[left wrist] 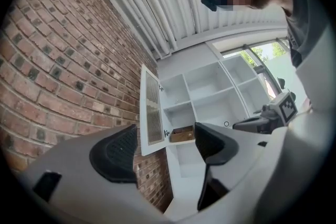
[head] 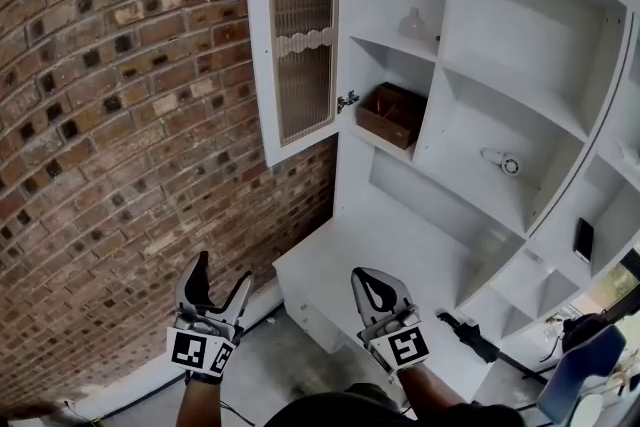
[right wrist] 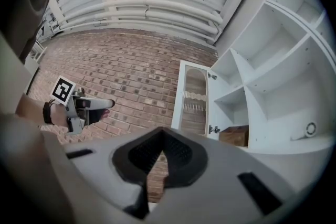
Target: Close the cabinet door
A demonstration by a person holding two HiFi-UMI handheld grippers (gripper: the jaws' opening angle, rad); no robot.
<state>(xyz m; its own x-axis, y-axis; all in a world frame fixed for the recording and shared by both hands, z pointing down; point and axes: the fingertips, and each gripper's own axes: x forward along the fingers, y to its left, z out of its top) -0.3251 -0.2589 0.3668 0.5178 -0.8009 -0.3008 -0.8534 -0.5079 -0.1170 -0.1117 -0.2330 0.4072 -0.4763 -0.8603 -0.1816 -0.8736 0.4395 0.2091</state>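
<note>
The white cabinet (head: 470, 105) stands against a brick wall, and its left door (head: 300, 35), with an arched mesh panel, is swung wide open. The same door (left wrist: 152, 113) shows between the left jaws, and the door (right wrist: 193, 99) also shows in the right gripper view. My left gripper (head: 222, 273) is held low, well below the door and apart from it, jaws open and empty. My right gripper (head: 378, 283) hovers over the cabinet's lower counter (head: 350, 265), jaws shut on nothing. Neither gripper touches the cabinet.
The brick wall (head: 120, 135) runs along the left, close behind the open door. A brown box (head: 392, 113) sits on the shelf behind the door's hinges. A small white item (head: 500, 160) lies one compartment over. A black tool (head: 470, 335) lies on the counter's right end.
</note>
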